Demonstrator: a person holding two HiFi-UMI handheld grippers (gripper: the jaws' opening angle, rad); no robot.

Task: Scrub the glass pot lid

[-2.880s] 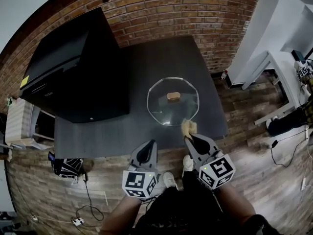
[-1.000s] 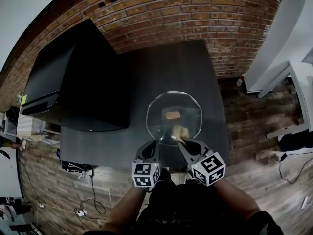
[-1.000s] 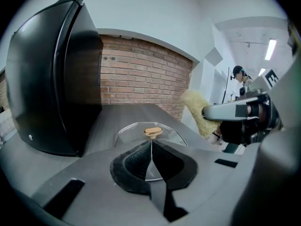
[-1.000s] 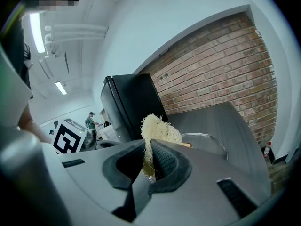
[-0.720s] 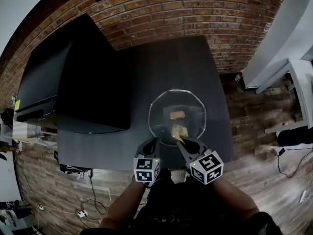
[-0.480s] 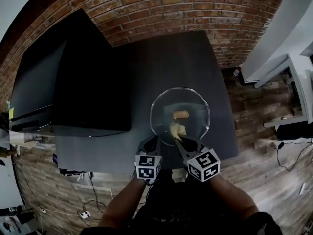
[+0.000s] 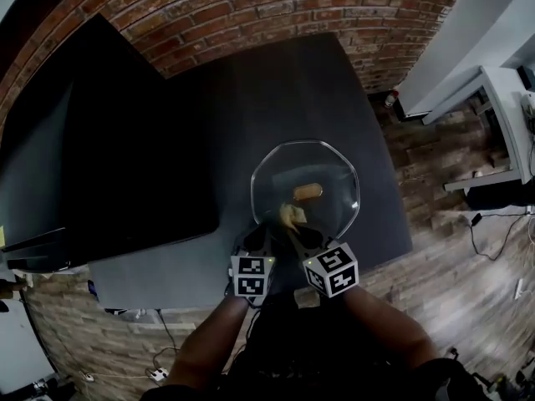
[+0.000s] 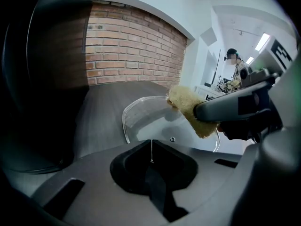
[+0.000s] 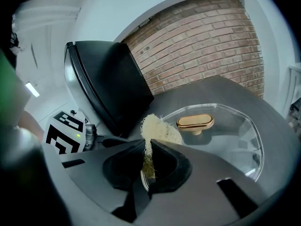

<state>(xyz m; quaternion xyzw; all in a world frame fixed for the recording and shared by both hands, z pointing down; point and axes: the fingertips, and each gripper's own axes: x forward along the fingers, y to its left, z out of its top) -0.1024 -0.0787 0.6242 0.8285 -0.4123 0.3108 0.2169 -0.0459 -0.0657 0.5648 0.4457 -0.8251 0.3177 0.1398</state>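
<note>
Sponge (image 7: 290, 216) on glass pot lid (image 7: 334, 170)

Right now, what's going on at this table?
A person is working on a glass pot lid on a dark table. The left tongs are shut on the lid's near rim, steadying it, while the right tongs grip a yellow sponge held against the glass beside the gold handle.
</note>
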